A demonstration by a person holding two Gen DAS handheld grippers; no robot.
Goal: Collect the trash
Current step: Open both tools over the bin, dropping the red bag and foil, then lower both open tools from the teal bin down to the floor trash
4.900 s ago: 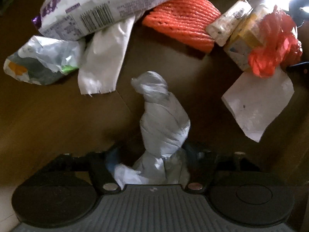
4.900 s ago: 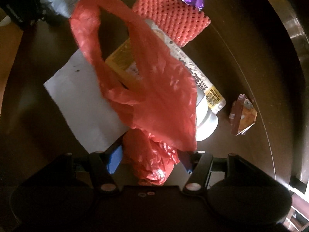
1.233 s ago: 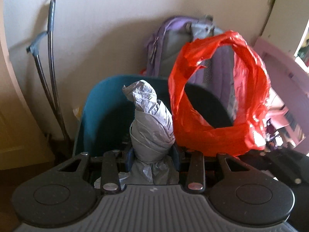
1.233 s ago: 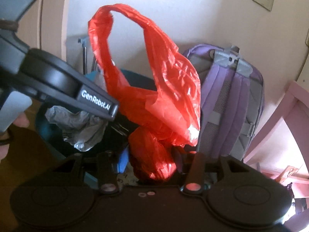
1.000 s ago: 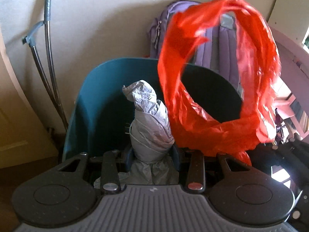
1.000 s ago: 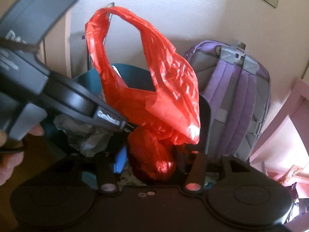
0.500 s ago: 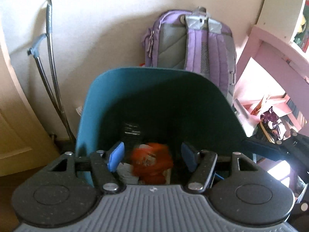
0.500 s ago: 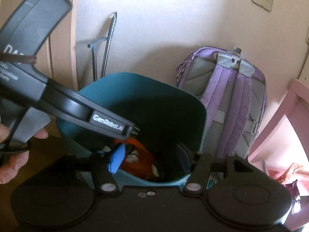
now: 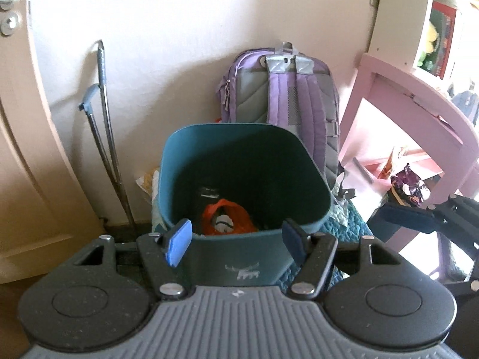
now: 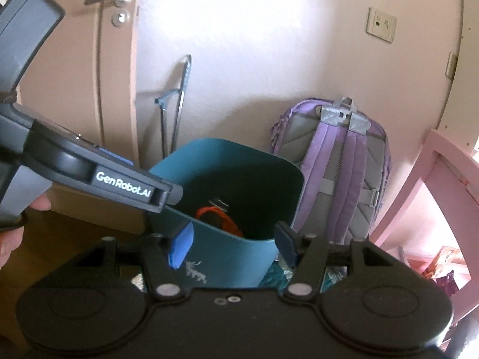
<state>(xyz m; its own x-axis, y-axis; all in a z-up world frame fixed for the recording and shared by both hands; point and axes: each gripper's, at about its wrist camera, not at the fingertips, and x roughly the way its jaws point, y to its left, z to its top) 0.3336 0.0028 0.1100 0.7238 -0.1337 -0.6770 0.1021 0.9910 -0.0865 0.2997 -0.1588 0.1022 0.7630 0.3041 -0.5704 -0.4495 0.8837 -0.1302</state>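
I see the left gripper (image 9: 236, 243) spread wide with nothing between its blue pads, held just above the near rim of the teal trash bin (image 9: 248, 161); the right gripper (image 10: 232, 240) is likewise spread and empty over the same bin. The red plastic bag (image 9: 227, 217) lies at the bin's bottom. A purple backpack (image 9: 281, 89) leans against the wall behind.

White letters "GenRobot.AI" stand on the black side of the left gripper (image 10: 167, 193), up and left of the right gripper's fingers (image 10: 179, 246). No other text can be read.
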